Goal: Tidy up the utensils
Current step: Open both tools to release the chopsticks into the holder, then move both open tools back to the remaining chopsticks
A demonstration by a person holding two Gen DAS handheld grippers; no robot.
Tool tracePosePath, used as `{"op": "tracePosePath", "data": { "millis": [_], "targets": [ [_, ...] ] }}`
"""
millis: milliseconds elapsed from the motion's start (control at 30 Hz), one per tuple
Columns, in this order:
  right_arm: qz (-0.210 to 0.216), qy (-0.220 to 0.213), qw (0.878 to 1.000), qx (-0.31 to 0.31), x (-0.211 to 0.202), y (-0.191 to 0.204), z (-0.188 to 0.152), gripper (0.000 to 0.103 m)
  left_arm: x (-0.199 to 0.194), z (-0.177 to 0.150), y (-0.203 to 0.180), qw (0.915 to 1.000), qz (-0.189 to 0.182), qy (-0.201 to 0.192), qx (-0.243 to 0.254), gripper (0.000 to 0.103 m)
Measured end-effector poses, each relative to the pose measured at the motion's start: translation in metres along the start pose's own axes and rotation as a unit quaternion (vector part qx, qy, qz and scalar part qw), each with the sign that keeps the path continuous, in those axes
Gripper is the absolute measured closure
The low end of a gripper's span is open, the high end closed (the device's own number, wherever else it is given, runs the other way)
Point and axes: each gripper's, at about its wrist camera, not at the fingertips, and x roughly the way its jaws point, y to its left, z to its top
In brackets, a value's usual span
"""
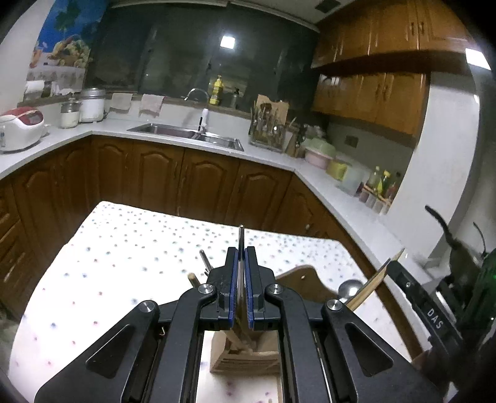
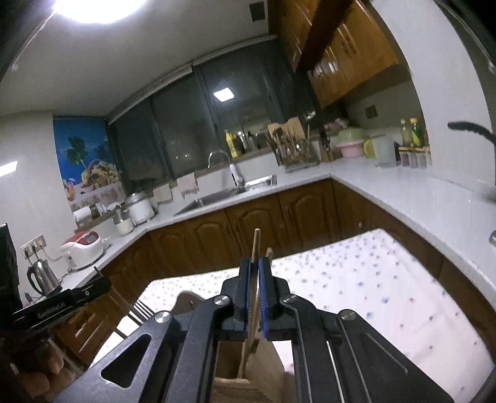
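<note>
Left wrist view: a kitchen at night, with brown wooden cabinets (image 1: 173, 173) under a pale L-shaped counter (image 1: 279, 156), a steel sink (image 1: 189, 135) below a dark window, and a white and red rice cooker (image 1: 21, 128) at far left. A crowded utensil rack (image 1: 269, 131) stands on the counter right of the sink. In front lies a table under a white cloth with small coloured dots (image 1: 124, 248). The left gripper (image 1: 241, 257), black with blue pads, has its jaws drawn nearly together on a thin flat metal utensil (image 1: 241, 238) that stands upright and pokes above the fingertips. Beneath the gripper sits a wooden holder (image 1: 245, 356) with slim sticks in it. A metal handle tip (image 1: 203, 255) and a wooden handle tip (image 1: 192, 277) rise just left of the gripper, partly hidden by it. To the right, a round steel spoon bowl (image 1: 350, 286) and the right gripper's body, clamped on a pale wooden stick (image 1: 372, 283).

Right wrist view: the same kitchen tilted, a ceiling light (image 2: 96, 7) glaring above, a steel kettle (image 2: 43, 277) at left. The right gripper (image 2: 254, 269) is closed narrowly on a wooden chopstick (image 2: 256, 248), upright, its lower end in the wooden holder (image 2: 263, 365) on the dotted cloth (image 2: 372, 279). Fork tines (image 2: 142, 308) show at left, beside the left gripper's black body (image 2: 62, 302).
</note>
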Motion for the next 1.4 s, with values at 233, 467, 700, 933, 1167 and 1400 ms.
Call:
{"op": "tracePosePath", "data": {
  "millis": [233, 467, 700, 933, 1167, 1400],
  "targets": [
    [0.002, 0.014, 1.000, -0.002, 0.004, -0.001, -0.002, 0.098, 0.003, -0.002, -0.005, 0.9999, 0.006, 0.004, 0.009, 0.099],
    [0.006, 0.020, 1.000, 0.006, 0.005, 0.001, -0.003, 0.093, 0.003, 0.000, -0.005, 0.9999, 0.003, 0.014, 0.006, 0.099],
    [0.014, 0.003, 0.999, 0.036, -0.013, -0.007, 0.002, 0.058, -0.026, 0.008, -0.007, 0.9997, -0.024, -0.007, -0.007, 0.066],
    [0.021, -0.030, 0.998, 0.045, -0.050, -0.015, 0.005, 0.011, -0.069, -0.003, -0.005, 0.9991, -0.017, -0.035, -0.020, 0.033],
    [0.019, -0.010, 0.998, 0.065, -0.073, -0.025, -0.021, 0.011, -0.094, -0.036, 0.014, 0.9988, 0.003, -0.022, -0.044, 0.031],
    [0.021, 0.009, 0.996, 0.082, -0.098, -0.030, -0.047, 0.011, -0.103, -0.076, 0.033, 0.9971, 0.020, 0.014, -0.072, 0.031]
  ]
}}
